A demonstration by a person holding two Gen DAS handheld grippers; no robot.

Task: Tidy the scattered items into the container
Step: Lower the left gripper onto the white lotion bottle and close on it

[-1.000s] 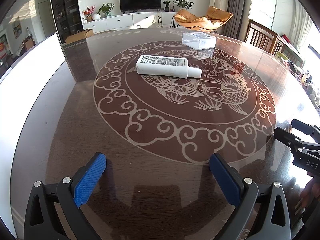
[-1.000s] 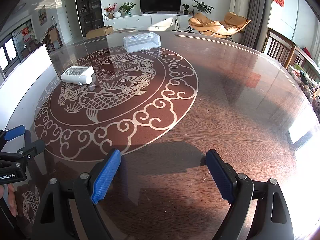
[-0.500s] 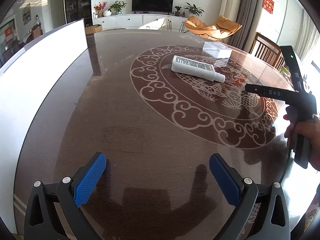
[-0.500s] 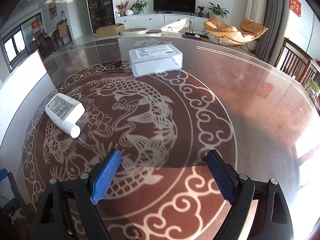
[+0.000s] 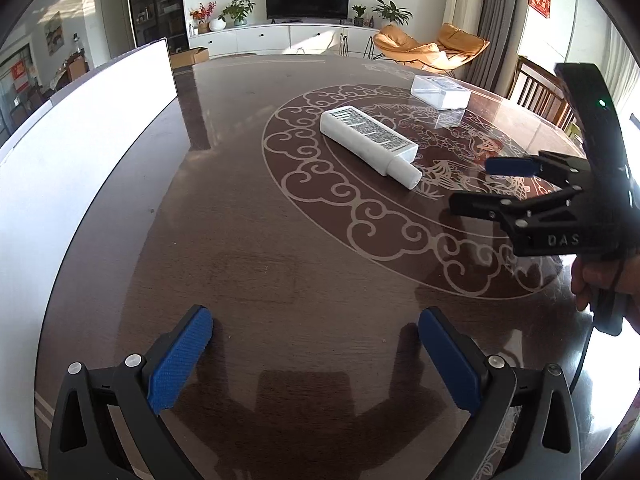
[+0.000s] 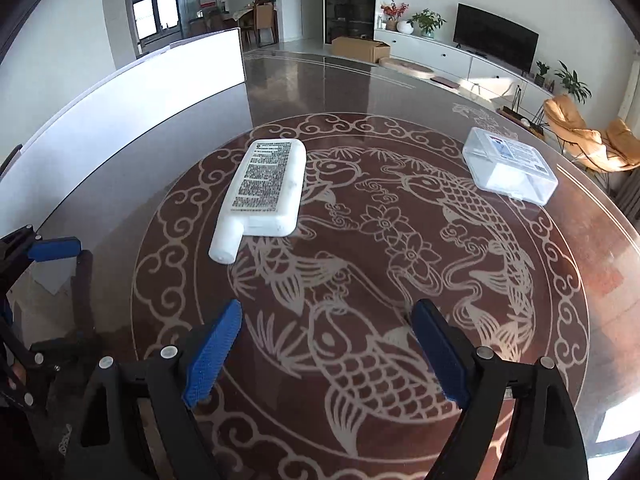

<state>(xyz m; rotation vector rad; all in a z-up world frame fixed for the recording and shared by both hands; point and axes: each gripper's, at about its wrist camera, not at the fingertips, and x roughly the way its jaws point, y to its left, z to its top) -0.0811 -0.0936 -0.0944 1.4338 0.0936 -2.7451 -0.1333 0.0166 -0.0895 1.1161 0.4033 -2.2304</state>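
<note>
A flat white bottle (image 5: 370, 138) with a printed label lies on its side on the dark round table (image 5: 256, 248), cap toward me; it also shows in the right wrist view (image 6: 264, 190). A clear plastic box (image 5: 440, 92) with its lid on sits farther back, and it shows in the right wrist view (image 6: 510, 170). My left gripper (image 5: 316, 334) is open and empty over the near table. My right gripper (image 6: 326, 326) is open and empty, pointing at the table's middle, short of the bottle. It appears in the left wrist view (image 5: 476, 186).
A white panel (image 5: 80, 128) stands along the table's left edge. Wooden chairs (image 5: 536, 92) stand at the far right. A fish and cloud pattern (image 6: 380, 280) covers the table's centre. The left gripper shows at the left edge of the right wrist view (image 6: 52, 250).
Both grippers have swung left and forward. The right gripper has come closer to the bottle and box and now shows large in the left wrist view. Both stayed open.
</note>
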